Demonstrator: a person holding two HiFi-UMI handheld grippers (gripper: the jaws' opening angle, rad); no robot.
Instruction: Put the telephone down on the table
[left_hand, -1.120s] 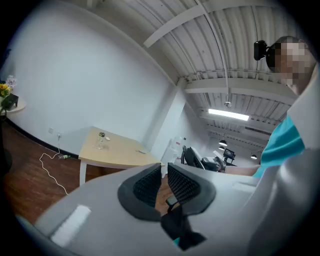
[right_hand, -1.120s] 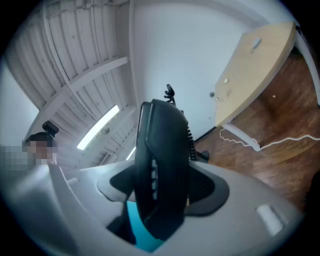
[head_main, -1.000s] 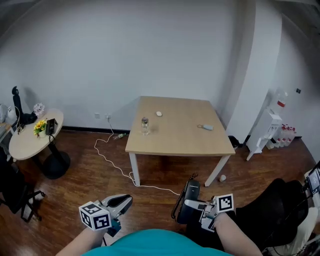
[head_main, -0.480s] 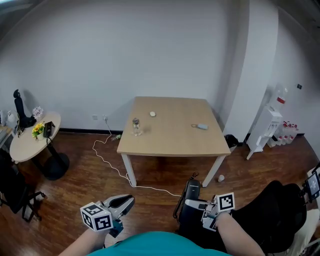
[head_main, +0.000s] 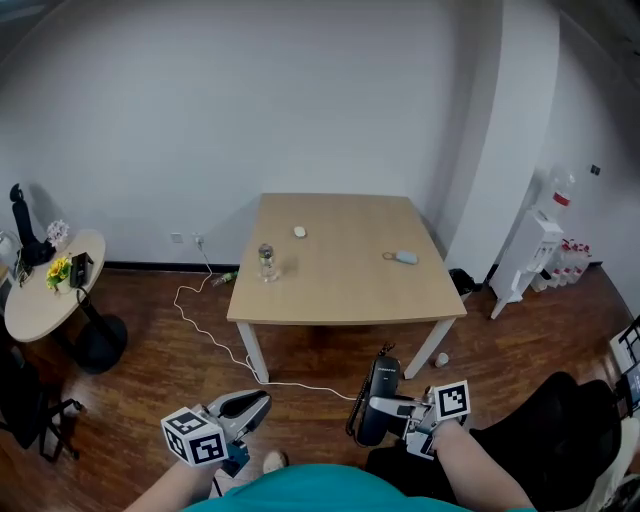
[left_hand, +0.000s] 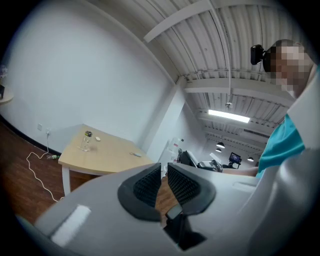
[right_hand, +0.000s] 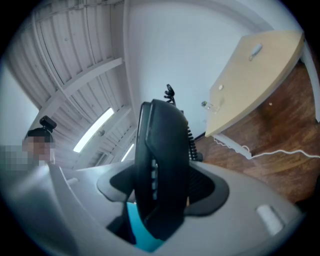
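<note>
A black telephone handset (head_main: 379, 396) with a coiled cord stands upright in my right gripper (head_main: 383, 406), low in the head view and above the wood floor. In the right gripper view the telephone (right_hand: 161, 150) fills the space between the two dark pads, and the right gripper (right_hand: 165, 189) is shut on it. My left gripper (head_main: 252, 404) hangs at the lower left, its pads (left_hand: 149, 184) nearly touching with nothing between them. The light wooden table (head_main: 340, 290) stands ahead, well apart from both grippers.
On the table are a small glass jar (head_main: 266, 262), a white lump (head_main: 299, 232) and a grey object (head_main: 404, 257). A white cable (head_main: 210, 325) trails over the floor. A round side table (head_main: 40, 305) stands left, a white rack (head_main: 528, 255) and black chair (head_main: 565, 425) right.
The table has drifted left and come slightly nearer in the head view; the round side table has slid towards the left edge. Both grippers keep their places in the picture, the telephone still held.
</note>
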